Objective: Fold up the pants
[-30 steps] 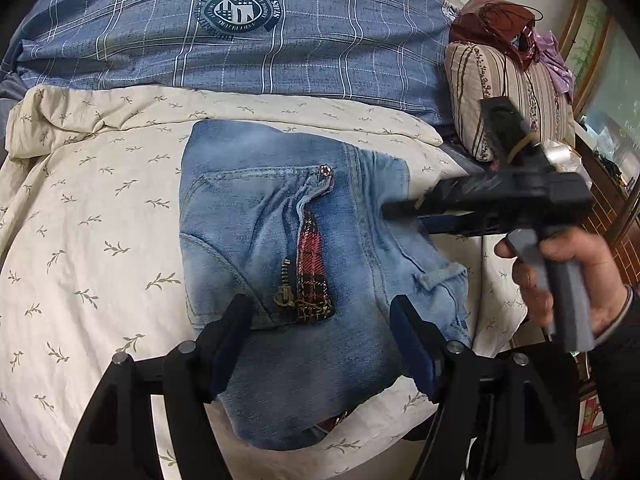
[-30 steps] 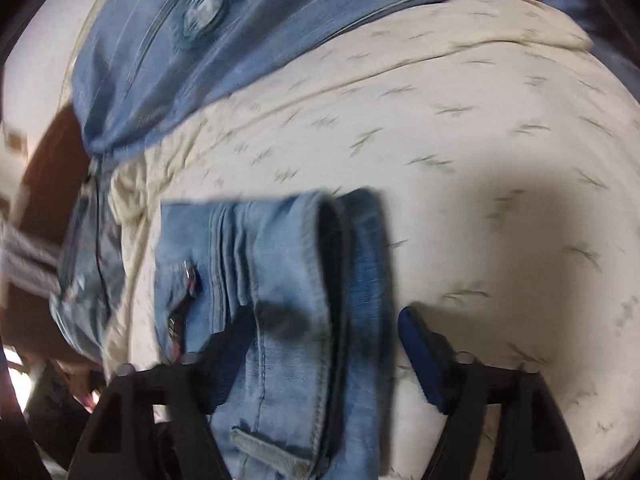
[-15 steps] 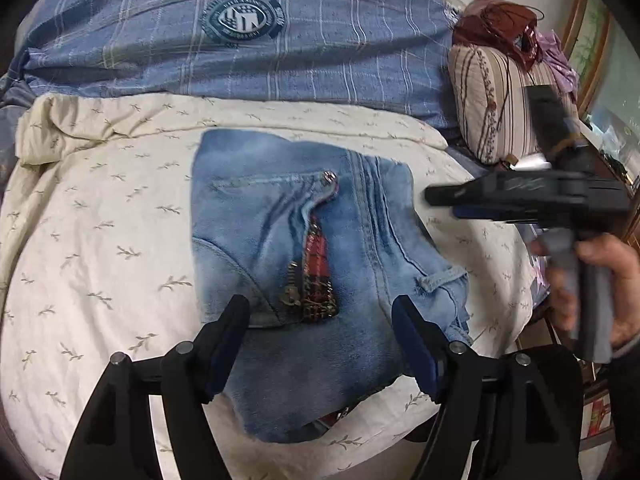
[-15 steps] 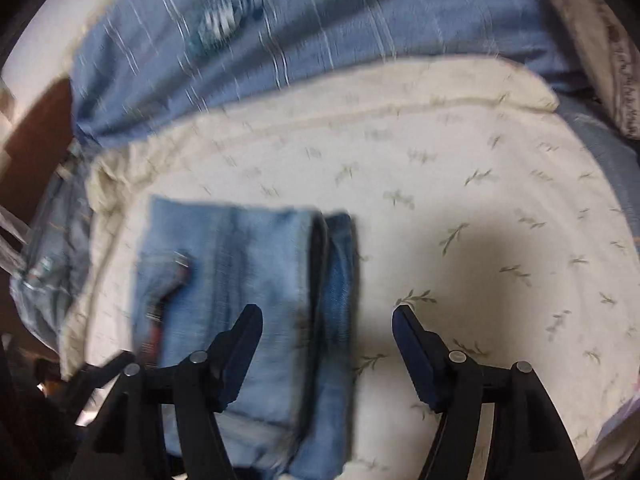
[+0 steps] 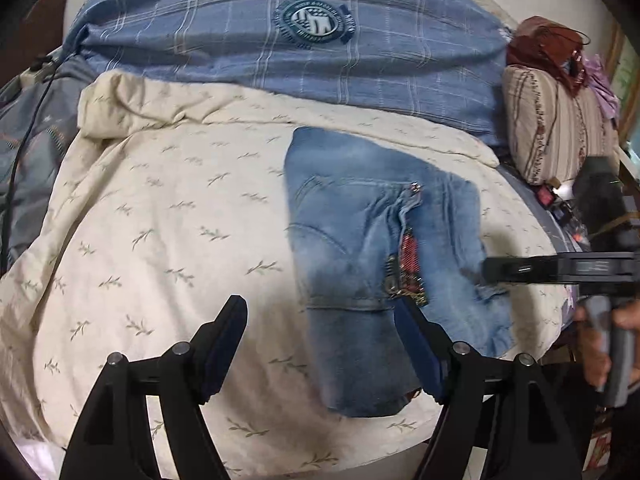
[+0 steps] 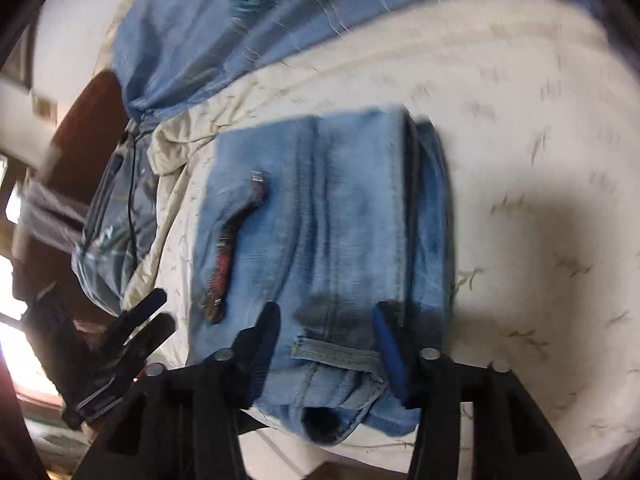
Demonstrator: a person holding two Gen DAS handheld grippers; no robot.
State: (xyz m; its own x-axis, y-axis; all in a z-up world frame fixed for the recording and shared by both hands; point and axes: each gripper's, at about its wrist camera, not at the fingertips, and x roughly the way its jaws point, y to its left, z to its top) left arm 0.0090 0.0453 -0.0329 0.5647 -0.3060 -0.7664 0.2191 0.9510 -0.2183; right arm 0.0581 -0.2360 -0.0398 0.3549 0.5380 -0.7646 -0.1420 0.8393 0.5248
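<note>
The light blue jeans (image 5: 372, 256) lie folded into a compact stack on the cream leaf-print bedspread (image 5: 160, 240), with a red plaid pocket trim showing. My left gripper (image 5: 324, 344) is open and empty, hovering just left of the stack's near edge. My right gripper shows from the side in the left wrist view (image 5: 488, 270), at the stack's right edge. In the right wrist view the jeans (image 6: 320, 240) fill the middle, and my right gripper (image 6: 324, 344) is open with its fingers over the waistband end near a belt loop.
A blue plaid duvet (image 5: 280, 40) with a round crest lies at the back of the bed. A striped pillow (image 5: 556, 128) with a brown bag sits at the right. The bed's right edge drops off beside the jeans. A dark cable (image 5: 24, 128) runs at the far left.
My left gripper has shifted left, so the jeans now sit right of centre. My right gripper has come back in over the stack's waistband end. The jeans have stayed folded.
</note>
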